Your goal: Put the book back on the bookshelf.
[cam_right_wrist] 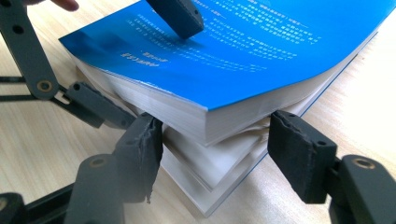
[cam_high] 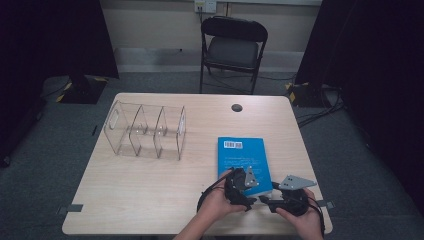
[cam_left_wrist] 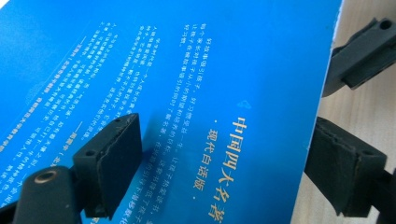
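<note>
Both grippers meet at the blue book's [cam_high: 243,159] near edge: left gripper [cam_high: 239,186] open over the cover, right gripper [cam_right_wrist: 215,140] open, straddling its near corner on the tabletop [cam_high: 150,195].

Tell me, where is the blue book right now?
In the high view the blue book lies flat on the table's near right part, right of the clear organizer, with both grippers at its near edge.

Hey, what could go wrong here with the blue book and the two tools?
The right tool straddles the blue book at its corner, where pages fan apart; closing might crumple them. The left tool stands open over the cover, so the book may slide on the table.
</note>
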Demonstrator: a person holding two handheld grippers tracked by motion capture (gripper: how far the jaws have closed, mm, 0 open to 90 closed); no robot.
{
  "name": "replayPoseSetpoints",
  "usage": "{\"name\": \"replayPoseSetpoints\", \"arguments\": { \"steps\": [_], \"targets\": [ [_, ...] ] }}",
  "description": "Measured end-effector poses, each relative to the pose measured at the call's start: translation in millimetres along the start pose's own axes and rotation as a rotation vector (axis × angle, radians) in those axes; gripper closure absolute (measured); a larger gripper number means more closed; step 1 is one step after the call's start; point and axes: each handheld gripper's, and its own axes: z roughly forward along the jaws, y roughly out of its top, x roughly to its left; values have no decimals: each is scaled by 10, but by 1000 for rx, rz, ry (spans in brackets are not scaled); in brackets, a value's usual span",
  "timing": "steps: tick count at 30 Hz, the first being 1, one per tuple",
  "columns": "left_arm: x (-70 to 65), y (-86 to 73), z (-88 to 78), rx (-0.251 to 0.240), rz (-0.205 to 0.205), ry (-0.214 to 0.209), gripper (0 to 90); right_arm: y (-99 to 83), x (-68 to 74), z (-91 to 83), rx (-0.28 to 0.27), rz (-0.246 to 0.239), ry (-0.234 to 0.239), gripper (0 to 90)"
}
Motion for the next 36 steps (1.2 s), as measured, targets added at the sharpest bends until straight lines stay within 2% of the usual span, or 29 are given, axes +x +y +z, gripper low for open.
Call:
{"name": "replayPoseSetpoints", "arguments": {
  "steps": [4,7,13,19,23,26,28,31,34,36],
  "targets": [
    [5,26,-5,20,7,5,183,0,-2,0,-2,1,0,358],
    [18,39,-38,17,3,-13,259,-3,-4,3,-1,5,0,359],
    [-22,58,-50,37,54,-7,325,-38,-34,-4,13,14,12,375],
    [-44,73,-78,31,78,-11,413,-103,-101,-67,0,42,4,365],
    [-56,109,-130,42,66,-24,530,-164,-125,-68,15,52,-6,344],
    [-41,143,-169,56,41,-35,607,-198,-149,-85,11,56,-4,337],
    [-25,163,-188,67,27,-41,636,-219,-158,-90,6,59,1,312],
    [-39,222,-220,102,29,-25,671,-248,-169,-76,17,60,9,274],
    [-8,281,-254,136,11,-39,693,-280,-176,-51,24,61,29,246],
    [23,301,-281,143,-3,-49,701,-285,-176,-39,21,53,41,234]
  ]
}}
